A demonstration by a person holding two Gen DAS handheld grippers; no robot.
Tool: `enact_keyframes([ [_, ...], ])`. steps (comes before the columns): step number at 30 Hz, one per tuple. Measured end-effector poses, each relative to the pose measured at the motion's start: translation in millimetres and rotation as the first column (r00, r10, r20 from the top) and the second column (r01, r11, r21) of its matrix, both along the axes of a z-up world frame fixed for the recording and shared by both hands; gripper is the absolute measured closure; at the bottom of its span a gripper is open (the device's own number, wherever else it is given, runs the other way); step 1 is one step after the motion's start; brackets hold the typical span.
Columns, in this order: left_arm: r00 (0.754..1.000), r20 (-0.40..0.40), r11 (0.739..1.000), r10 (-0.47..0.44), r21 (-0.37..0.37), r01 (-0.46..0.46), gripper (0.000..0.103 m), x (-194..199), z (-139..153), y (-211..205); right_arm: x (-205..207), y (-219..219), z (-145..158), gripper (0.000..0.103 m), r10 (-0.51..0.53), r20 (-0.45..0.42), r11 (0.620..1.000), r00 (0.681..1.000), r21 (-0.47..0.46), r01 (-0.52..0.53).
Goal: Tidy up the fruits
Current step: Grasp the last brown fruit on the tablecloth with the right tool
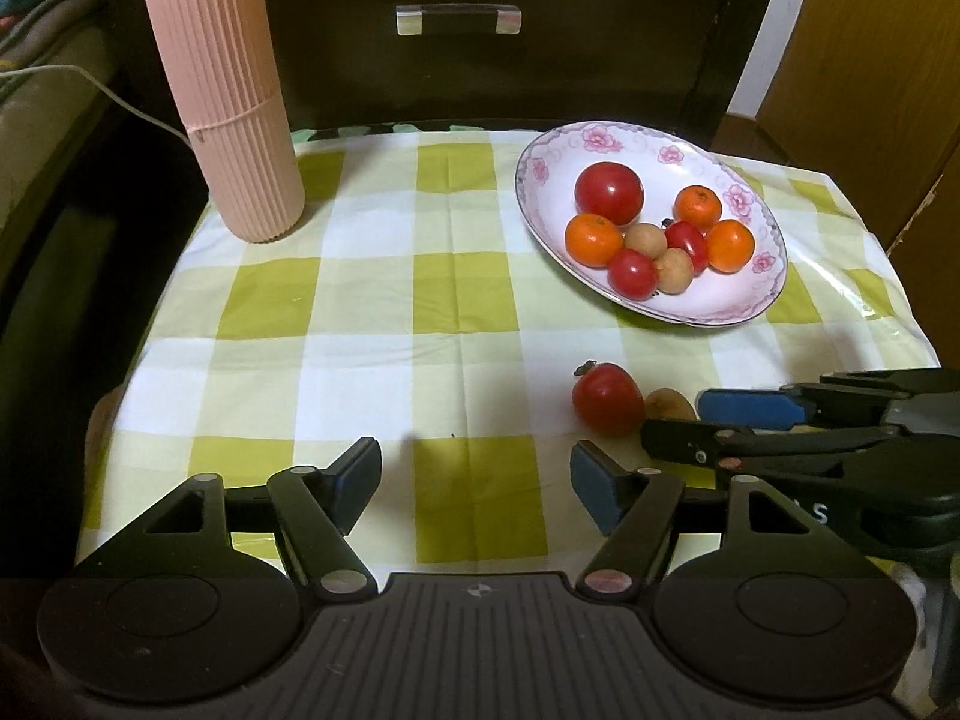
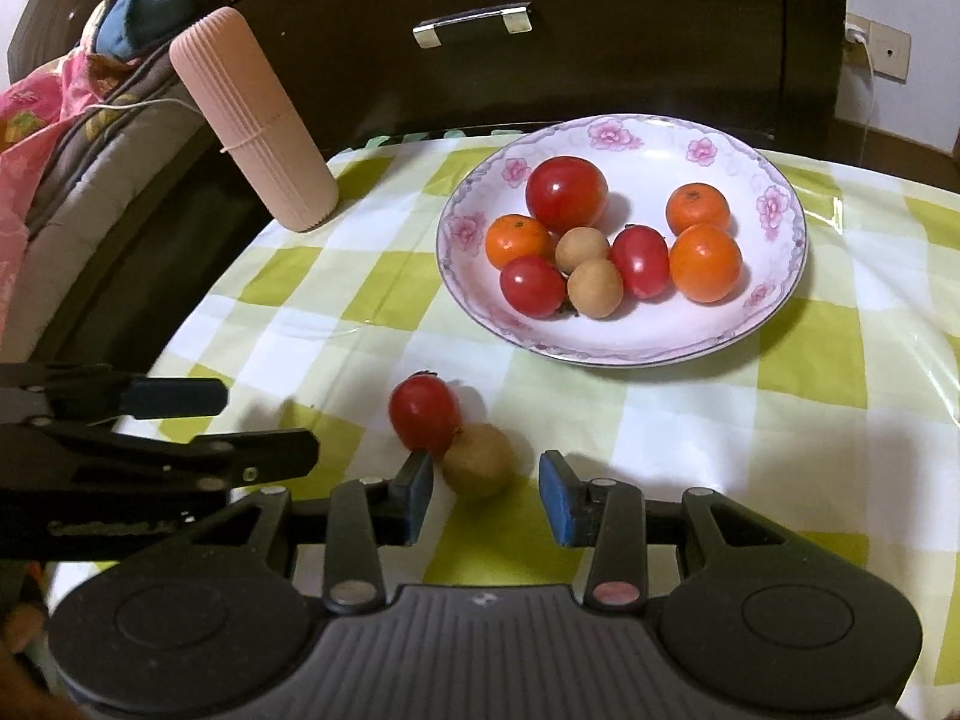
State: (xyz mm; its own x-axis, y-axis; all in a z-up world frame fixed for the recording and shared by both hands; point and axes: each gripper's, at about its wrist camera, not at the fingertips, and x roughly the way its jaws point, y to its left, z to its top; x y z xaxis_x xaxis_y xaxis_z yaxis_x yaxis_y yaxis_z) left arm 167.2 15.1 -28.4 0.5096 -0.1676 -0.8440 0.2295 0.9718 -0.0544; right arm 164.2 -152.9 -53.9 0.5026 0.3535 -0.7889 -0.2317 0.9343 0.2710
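Judging by the layout, the job was most of the way done: eight fruits sat in the plate (image 2: 624, 354), two were left out on the bench (image 1: 360, 330).

Bench carried a green-and-white checked cloth; a dark cabinet (image 2: 600, 72) with a metal drawer handle stood right behind it, bedding off to the left side.

Pink ribbed cylinder (image 1: 225, 90) stood upright at the far left corner of the bench, well apart from the plate and not in any line to it.

Plate held one large tomato (image 2: 567, 193), three oranges, two small tomatoes and two brown round fruits, bunched toward the middle. Front part of the plate was bare, so room for the rest looked fine.

Left tongs (image 1: 476, 483) were wide open with nothing between the pads, low over the near bench.

Right tongs (image 2: 486, 495) were also open, not gripping; the loose brown fruit (image 2: 478, 461) lay between the pads, nearer the left one, contact unclear.

Loose small tomato (image 2: 423, 411) sat touching the brown fruit on its far-left side. Probable snag: closing on the brown fruit could nudge the tomato and set it rolling. Left tongs were close beside the right ones too, so crowding there was a risk.
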Motion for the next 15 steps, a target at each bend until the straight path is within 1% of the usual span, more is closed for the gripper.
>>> enact_keyframes([
  [6, 1.0, -0.006, 1.0, -0.002, 0.0, 0.002, 0.027, 1, -2, 0, 6, 1, -4, 0.065, 0.02, 0.039, 1.0, 0.999, -0.003, -0.02],
  [10, 1.0, -0.005, 1.0, -0.006, 0.004, 0.006, 0.026, 2, -3, -2, 7, 6, -5, 0.065, 0.043, 0.068, 0.999, 0.997, -0.021, -0.041],
  [13, 1.0, -0.011, 1.0, -0.005, 0.0, 0.005, 0.026, 3, -4, -2, 7, 10, -4, 0.07, 0.058, 0.073, 0.997, 0.996, -0.048, -0.055],
  [14, 1.0, -0.009, 1.0, -0.004, -0.001, 0.004, 0.026, 3, -4, -3, 7, 11, -4, 0.074, 0.061, 0.071, 0.997, 0.996, -0.053, -0.058],
  [15, 1.0, -0.006, 1.0, -0.005, -0.002, 0.005, 0.026, 3, -3, -3, 6, 11, -4, 0.074, 0.066, 0.066, 0.997, 0.996, -0.053, -0.062],
])
